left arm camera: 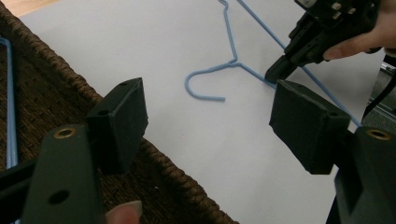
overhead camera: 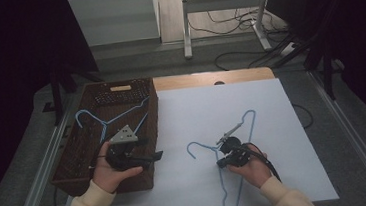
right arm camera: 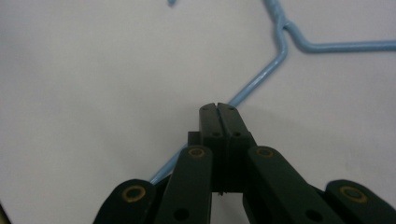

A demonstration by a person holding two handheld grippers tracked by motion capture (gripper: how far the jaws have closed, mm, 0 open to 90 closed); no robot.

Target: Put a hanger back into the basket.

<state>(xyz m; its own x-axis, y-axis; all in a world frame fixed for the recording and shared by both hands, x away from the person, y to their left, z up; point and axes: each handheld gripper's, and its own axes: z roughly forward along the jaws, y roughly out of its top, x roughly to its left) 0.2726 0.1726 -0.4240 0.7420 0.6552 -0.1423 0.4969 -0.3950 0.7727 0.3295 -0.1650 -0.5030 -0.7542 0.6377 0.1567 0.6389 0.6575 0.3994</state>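
On the white surface (overhead camera: pixel 274 140), the right tongs (overhead camera: pixel 221 163) clamp shut on a blue wire hanger (overhead camera: pixel 247 127), gripping one arm just below its hook. The left tongs (overhead camera: pixel 158 156) gape wide and empty above a wicker basket (overhead camera: pixel 75 157).

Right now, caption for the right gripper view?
Right gripper shut on light-blue wire hanger lying on white table.

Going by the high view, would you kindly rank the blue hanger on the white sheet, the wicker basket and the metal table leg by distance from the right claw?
1. Blue hanger on the white sheet: the right claw is shut on its wire.
2. Wicker basket: left, across the sheet.
3. Metal table leg: far back on the floor.
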